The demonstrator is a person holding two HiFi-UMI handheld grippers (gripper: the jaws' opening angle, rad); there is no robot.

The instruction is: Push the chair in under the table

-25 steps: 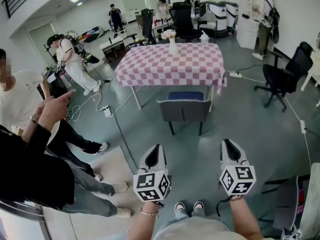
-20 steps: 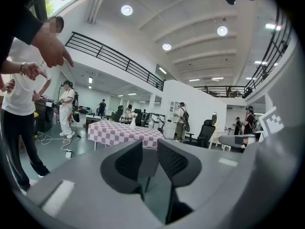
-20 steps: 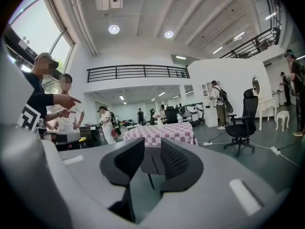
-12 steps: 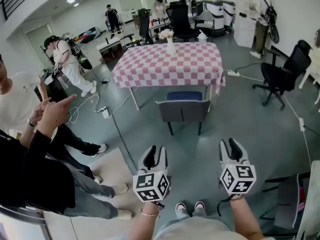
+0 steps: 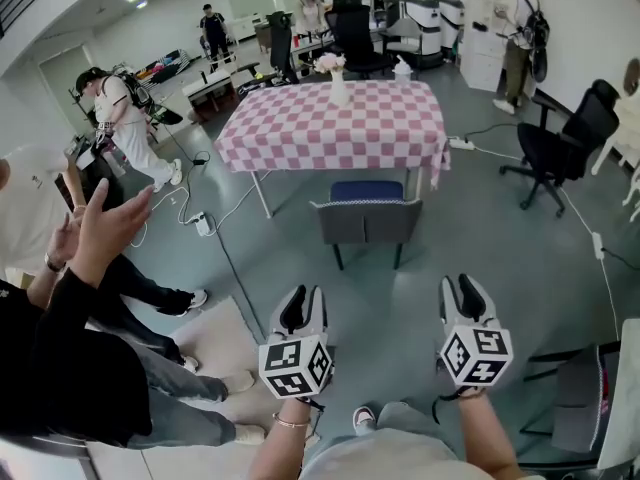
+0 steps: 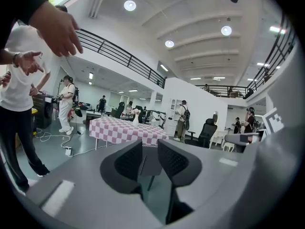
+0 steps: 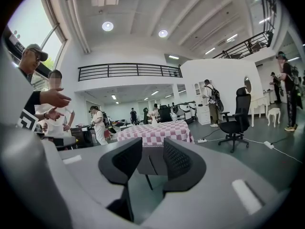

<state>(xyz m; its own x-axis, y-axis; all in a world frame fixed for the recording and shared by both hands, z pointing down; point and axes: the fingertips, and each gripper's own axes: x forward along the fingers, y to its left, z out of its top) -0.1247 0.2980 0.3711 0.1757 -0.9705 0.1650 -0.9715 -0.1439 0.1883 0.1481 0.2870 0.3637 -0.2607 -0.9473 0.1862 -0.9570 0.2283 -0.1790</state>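
A grey chair (image 5: 366, 220) with a blue seat stands on the floor in front of the table (image 5: 335, 123), which has a pink checked cloth. The seat is partly under the table's near edge and the backrest faces me. My left gripper (image 5: 303, 303) and right gripper (image 5: 465, 290) are held side by side, short of the chair and apart from it. The left jaws are closing with nothing between them. The right jaws stand open and empty. The chair's back (image 6: 151, 163) shows through the gap of the left gripper (image 6: 150, 149) and likewise the chair's back (image 7: 151, 162) through the right gripper (image 7: 152, 151).
A vase of flowers (image 5: 338, 86) stands on the table. People (image 5: 90, 298) stand close at my left with raised hands. A black office chair (image 5: 575, 133) is at the right. Cables and a power strip (image 5: 203, 223) lie on the floor at the left.
Both grippers' jaws have gone from shut to parted. I have moved a little closer to the chair and table. The hand of the person at the left has opened.
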